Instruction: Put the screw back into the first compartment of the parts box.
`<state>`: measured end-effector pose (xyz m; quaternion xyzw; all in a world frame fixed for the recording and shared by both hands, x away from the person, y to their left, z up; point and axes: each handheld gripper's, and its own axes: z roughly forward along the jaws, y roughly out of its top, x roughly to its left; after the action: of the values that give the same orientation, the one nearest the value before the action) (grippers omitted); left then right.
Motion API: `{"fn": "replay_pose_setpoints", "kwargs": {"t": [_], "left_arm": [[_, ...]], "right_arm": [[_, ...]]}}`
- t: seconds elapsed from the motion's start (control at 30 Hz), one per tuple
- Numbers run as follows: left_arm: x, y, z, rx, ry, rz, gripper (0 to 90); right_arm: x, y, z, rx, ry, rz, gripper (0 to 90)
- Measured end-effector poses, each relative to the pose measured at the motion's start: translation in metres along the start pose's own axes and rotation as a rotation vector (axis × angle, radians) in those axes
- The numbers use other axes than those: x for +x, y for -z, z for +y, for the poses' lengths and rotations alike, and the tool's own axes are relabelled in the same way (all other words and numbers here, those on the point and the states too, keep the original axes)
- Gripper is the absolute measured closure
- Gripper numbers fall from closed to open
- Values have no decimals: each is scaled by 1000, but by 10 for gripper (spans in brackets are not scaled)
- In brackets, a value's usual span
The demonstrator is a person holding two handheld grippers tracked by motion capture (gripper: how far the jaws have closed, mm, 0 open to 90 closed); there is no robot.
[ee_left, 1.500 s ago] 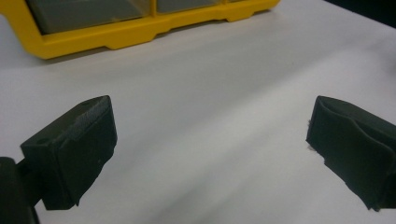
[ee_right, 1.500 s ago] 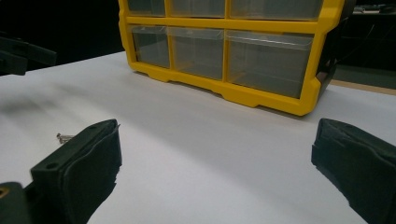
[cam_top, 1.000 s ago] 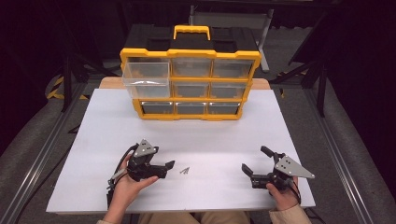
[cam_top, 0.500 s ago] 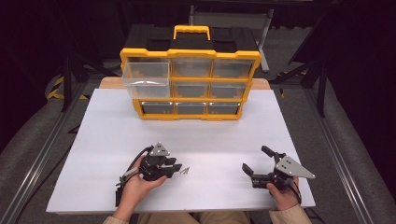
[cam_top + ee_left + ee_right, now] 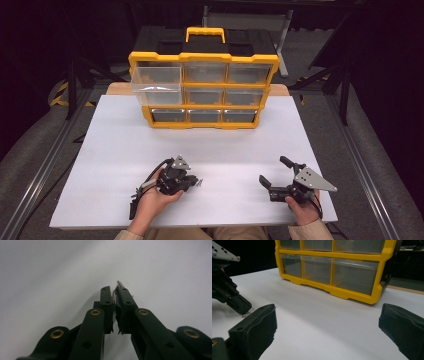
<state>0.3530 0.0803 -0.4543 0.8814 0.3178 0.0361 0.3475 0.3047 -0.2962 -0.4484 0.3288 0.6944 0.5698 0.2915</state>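
A white table (image 5: 125,150) sits in a dark room. The left gripper (image 5: 192,182) has moved right and has just squeezed onto screws (image 5: 114,297). The right gripper (image 5: 275,172) gapes wide, holding nothing.

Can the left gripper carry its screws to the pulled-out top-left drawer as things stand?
Probably yes: the left gripper is shut on the screws, bare table lies between, and the drawer stands open.

A white table (image 5: 125,150) fills the middle of the high view, with a wooden edge (image 5: 120,89) showing at its far side. Grey floor (image 5: 30,145) lies to left and right. Black stands (image 5: 72,80) rise in the dark upper part. Yellow-black tape (image 5: 62,92) marks the floor at left.
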Motion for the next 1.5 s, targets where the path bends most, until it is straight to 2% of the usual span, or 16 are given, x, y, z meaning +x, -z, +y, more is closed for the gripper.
{"fn": "replay_pose_setpoints", "kwargs": {"t": [0.13,0.27,0.5,0.57,0.73,0.8,0.9,0.97,1.1,1.3,1.4,1.5], "left_arm": [[0,-1,4,26,4,6,857],[0,-1,6,46,33,1,876],[0,-1,8,56,48,3,879],[2,-1,8,54,73,-16,879],[4,2,13,74,86,-46,879],[4,6,15,81,94,-55,879],[7,13,21,70,117,-101,879],[9,20,25,86,128,-103,879],[13,33,34,78,133,-142,879],[15,54,50,113,115,-132,879],[16,68,63,147,89,-124,878],[15,79,74,170,93,-123,878]], "right_arm": [[0,0,0,3,0,0,20],[1,0,0,4,6,2,20],[-1,-1,0,3,0,2,20],[0,-1,0,2,1,2,19],[0,-1,0,3,-1,3,20],[-1,0,0,-1,3,2,20],[0,0,1,-3,2,4,20],[-1,0,1,-3,0,5,20],[0,0,1,-3,1,9,20],[0,-1,1,-4,0,12,20],[0,0,1,-5,4,11,20],[0,0,1,-3,6,12,20]]}}
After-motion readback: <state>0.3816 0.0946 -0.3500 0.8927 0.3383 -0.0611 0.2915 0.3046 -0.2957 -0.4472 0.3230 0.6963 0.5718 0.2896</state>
